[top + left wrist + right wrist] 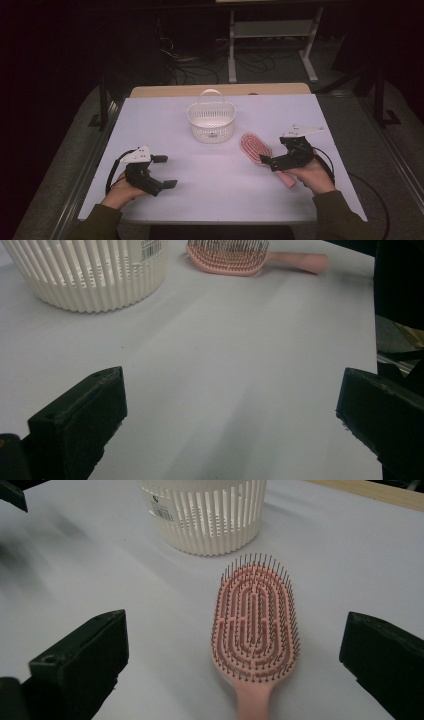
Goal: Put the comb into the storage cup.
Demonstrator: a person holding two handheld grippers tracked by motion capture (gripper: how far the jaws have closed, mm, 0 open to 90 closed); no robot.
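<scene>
The right gripper hangs over the near right part of the table with its jaws spread wide and nothing between them but air — in the right gripper view the two black jaws stand at either side of the pink hairbrush, which lies flat on the tabletop, bristles up, between and just ahead of them. The brush's handle runs back toward the gripper and its oval head points away, toward the white slotted basket standing just beyond. In the high view the brush lies on a slant, with the person's right hand and the gripper covering much of the handle. No jaw touches the brush.

The left gripper is well apart from it, at the near left of the table, its jaws also wide open and holding nothing — bare tabletop lies between them in the left gripper view, with the basket and the brush far ahead.

The basket stands upright near the middle of the white table, its handle raised. Beyond the table's far edge a strip of wood shows, and behind it a dim room with cables on the floor and the white legs of a frame.
</scene>
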